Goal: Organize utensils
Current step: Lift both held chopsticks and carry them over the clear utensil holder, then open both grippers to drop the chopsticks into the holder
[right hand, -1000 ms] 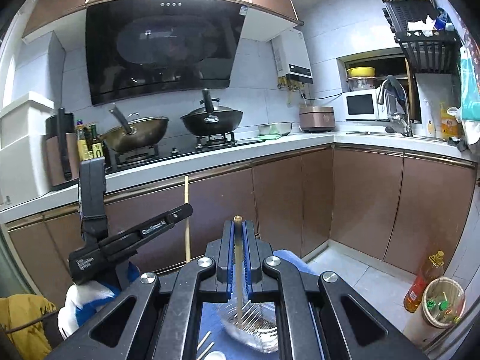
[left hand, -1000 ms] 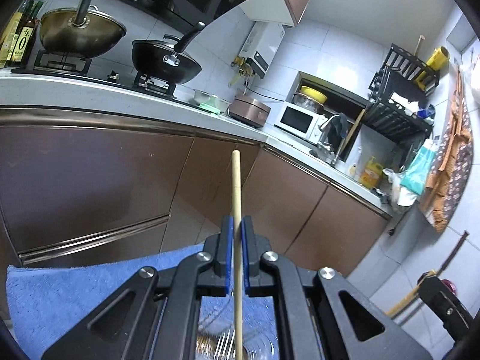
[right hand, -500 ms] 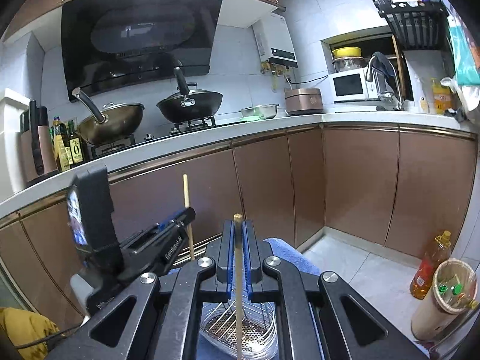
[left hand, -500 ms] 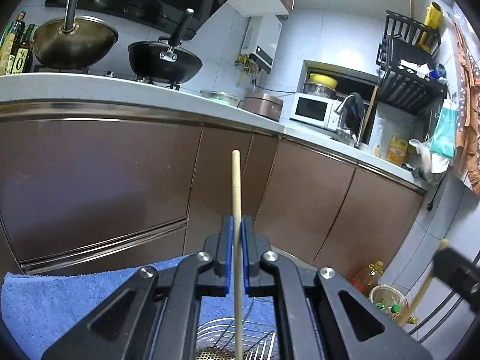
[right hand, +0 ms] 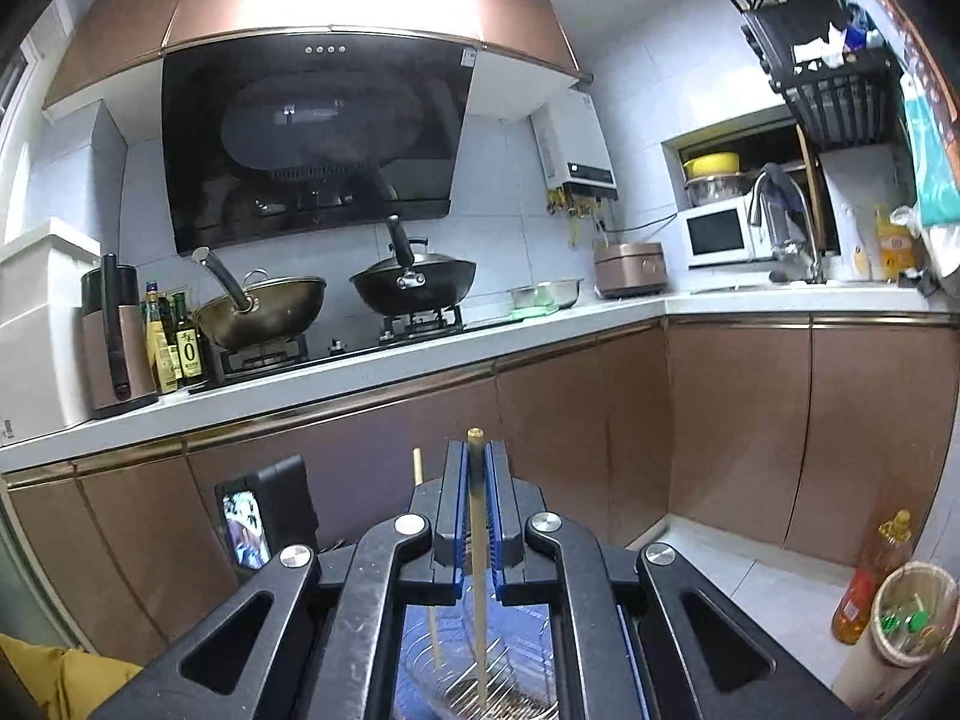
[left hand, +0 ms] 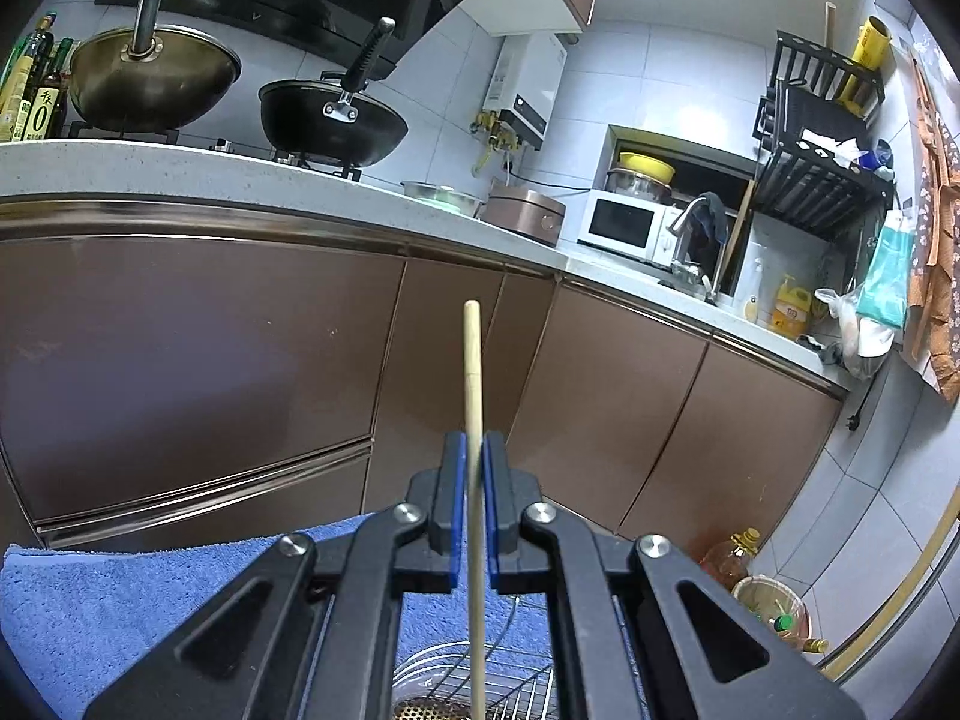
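My left gripper [left hand: 472, 441] is shut on a wooden chopstick [left hand: 473, 384] held upright, its lower end over a wire utensil basket [left hand: 480, 678] on a blue towel [left hand: 120, 606]. My right gripper [right hand: 475, 450] is shut on a second chopstick [right hand: 477, 534], also upright, its lower end inside the same basket [right hand: 480, 678]. The left gripper's chopstick also shows in the right wrist view [right hand: 419, 462], just left of my right gripper, beside the left gripper's body [right hand: 264, 510].
Brown cabinet fronts [left hand: 180, 348] and a white counter [right hand: 360, 372] with two woks [right hand: 414, 282] stand ahead. A sink, microwave [right hand: 717, 237] and dish rack are at the right. A bin [right hand: 900, 618] and oil bottle [right hand: 864, 582] stand on the floor at right.
Both grippers have dropped lower and closer together over the basket, still holding their chopsticks. The left gripper now sits partly behind my right gripper's frame in the right wrist view.
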The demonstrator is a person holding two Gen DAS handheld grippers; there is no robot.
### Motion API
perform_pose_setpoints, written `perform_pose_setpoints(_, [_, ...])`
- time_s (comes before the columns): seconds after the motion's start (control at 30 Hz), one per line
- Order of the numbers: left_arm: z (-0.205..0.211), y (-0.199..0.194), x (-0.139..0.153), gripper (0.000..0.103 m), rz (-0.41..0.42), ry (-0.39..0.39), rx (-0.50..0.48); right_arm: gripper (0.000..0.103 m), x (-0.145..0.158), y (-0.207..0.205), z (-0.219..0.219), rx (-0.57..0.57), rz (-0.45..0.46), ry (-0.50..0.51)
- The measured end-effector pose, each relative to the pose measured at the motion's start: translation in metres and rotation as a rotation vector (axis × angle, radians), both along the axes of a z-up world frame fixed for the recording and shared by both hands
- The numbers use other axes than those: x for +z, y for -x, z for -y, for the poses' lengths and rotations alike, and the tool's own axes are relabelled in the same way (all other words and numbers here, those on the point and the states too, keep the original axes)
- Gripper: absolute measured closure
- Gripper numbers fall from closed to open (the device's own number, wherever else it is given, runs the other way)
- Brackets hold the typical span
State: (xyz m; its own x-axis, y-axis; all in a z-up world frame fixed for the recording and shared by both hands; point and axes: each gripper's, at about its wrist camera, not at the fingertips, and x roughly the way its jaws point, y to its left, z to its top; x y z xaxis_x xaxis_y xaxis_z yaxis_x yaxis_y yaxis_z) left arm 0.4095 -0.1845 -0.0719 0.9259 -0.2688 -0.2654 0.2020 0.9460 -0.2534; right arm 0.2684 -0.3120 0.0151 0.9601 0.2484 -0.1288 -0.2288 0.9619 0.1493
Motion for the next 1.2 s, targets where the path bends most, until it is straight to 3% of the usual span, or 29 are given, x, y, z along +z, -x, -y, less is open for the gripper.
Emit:
perform_pose_setpoints(0.37, [0.001,-0.004,-0.017,0.098,0.002,-0.024,0.016,0.097,-0.055,-0.037,-0.003,-0.062,-0.056,0.017])
perform_pose_setpoints(0.73, [0.0,-0.006,-0.04,0.096,-0.039,-0.049,0.01,0.095,-0.102,-0.051,-0.007,-0.061,-0.204,0.038])
perform_pose_setpoints(0.9, [-0.005,0.002,-0.04,0.092,-0.033,-0.06,0.017,0.074,-0.106,-0.044,0.0,-0.075,-0.223,0.02])
perform_pose_setpoints(1.03, [-0.012,0.015,-0.03,0.08,-0.015,-0.08,0.015,0.065,-0.094,-0.026,0.006,-0.086,-0.202,0.011])
perform_pose_setpoints(1.2, [-0.027,0.039,-0.009,0.076,-0.003,-0.097,0.017,0.058,-0.074,0.0,0.012,-0.1,-0.174,0.006])
